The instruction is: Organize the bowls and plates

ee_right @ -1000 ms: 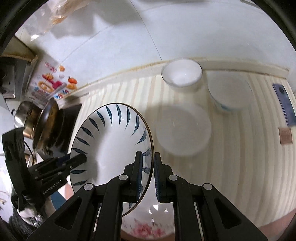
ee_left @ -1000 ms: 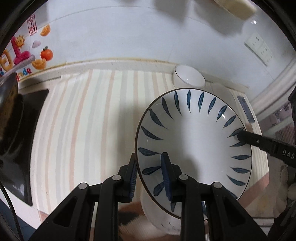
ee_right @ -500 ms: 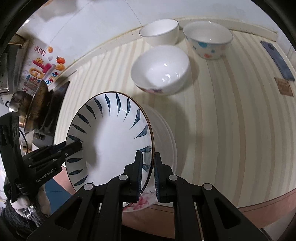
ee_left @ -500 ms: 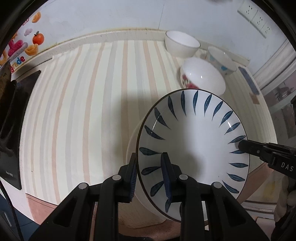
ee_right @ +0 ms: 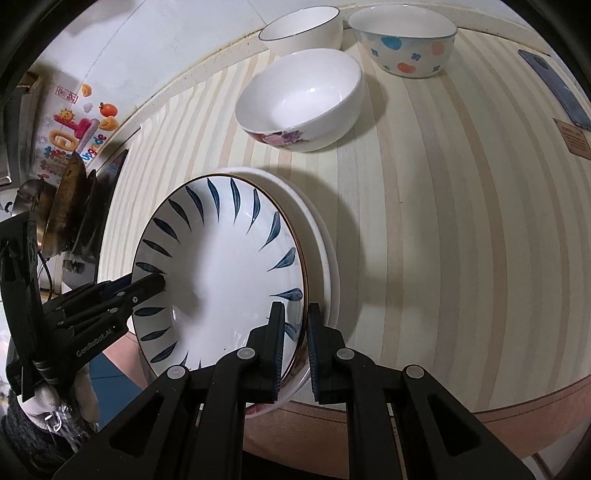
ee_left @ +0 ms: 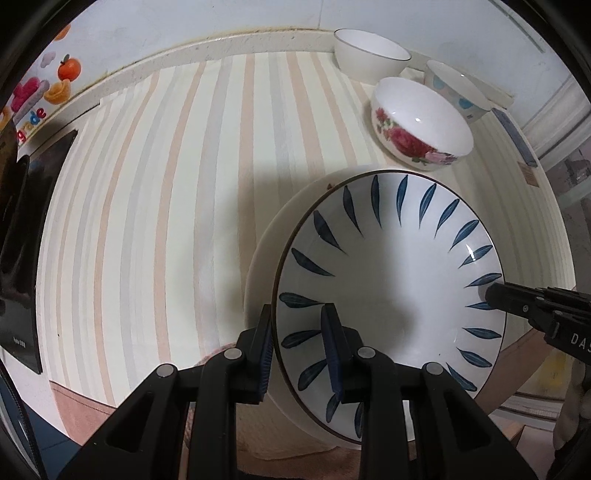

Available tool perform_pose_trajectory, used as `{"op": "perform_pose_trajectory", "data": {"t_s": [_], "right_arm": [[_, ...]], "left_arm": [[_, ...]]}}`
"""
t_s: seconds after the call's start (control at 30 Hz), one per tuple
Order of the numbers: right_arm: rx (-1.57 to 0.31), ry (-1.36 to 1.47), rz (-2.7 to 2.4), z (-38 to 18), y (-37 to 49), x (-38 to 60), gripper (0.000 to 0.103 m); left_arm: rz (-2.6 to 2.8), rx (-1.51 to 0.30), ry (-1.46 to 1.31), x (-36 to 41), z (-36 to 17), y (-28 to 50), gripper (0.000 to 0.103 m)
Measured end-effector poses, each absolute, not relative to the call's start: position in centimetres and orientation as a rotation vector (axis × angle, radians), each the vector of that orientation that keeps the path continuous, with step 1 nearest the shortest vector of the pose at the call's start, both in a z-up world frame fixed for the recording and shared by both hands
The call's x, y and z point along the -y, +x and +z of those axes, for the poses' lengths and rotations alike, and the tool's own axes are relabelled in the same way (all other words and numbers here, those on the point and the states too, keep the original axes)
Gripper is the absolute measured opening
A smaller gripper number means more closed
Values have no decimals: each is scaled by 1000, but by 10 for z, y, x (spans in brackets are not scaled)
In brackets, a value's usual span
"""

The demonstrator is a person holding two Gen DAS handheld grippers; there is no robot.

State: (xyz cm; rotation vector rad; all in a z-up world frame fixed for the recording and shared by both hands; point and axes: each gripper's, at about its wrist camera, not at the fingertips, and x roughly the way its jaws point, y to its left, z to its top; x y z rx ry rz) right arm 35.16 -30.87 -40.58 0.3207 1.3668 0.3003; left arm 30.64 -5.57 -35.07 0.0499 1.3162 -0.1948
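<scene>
A white plate with blue leaf marks (ee_left: 391,273) (ee_right: 221,266) is held by both grippers just over a plain white plate (ee_left: 269,240) (ee_right: 325,251) near the table's front edge. My left gripper (ee_left: 297,343) is shut on its left rim; it also shows in the right wrist view (ee_right: 155,284). My right gripper (ee_right: 295,339) is shut on its right rim; it also shows in the left wrist view (ee_left: 495,295). Whether the two plates touch is unclear.
Three bowls stand at the back: a rose-patterned one (ee_left: 421,125) (ee_right: 299,99), a plain white one (ee_left: 369,55) (ee_right: 299,29) and a dotted one (ee_left: 458,88) (ee_right: 406,37). A phone (ee_right: 554,85) lies at the right. A black cooker with a pan (ee_right: 74,199) is at the left.
Both grippers have lowered the blue-leaf plate toward the table, down over the plain white plate. The bowls have come into fuller view.
</scene>
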Motion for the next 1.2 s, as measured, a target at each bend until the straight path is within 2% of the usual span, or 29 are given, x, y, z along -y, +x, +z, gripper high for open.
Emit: {"op": "perform_pose_trajectory", "data": {"t_s": [0.3,0.7,0.93,1.0,1.2], "right_arm": [[-1379,331,332,-408,358,311,13],[-1430,389,316,-402,361,315,19],[-1406,336,268,-380,350,313,19],[-1392,315,256,-366,344,311,22],[-1327,266,232,-311,307,300,41]], "left_arm": [[-144,-1308,34,58,-354,306,24],[-112,-1331,8,60,-357,304,24],[-104,-1326,-22,55,-338,294,24],[-112,-1309,-30,53,-322,285,24],[-142,-1245,-18,54,-269,251,26]]}}
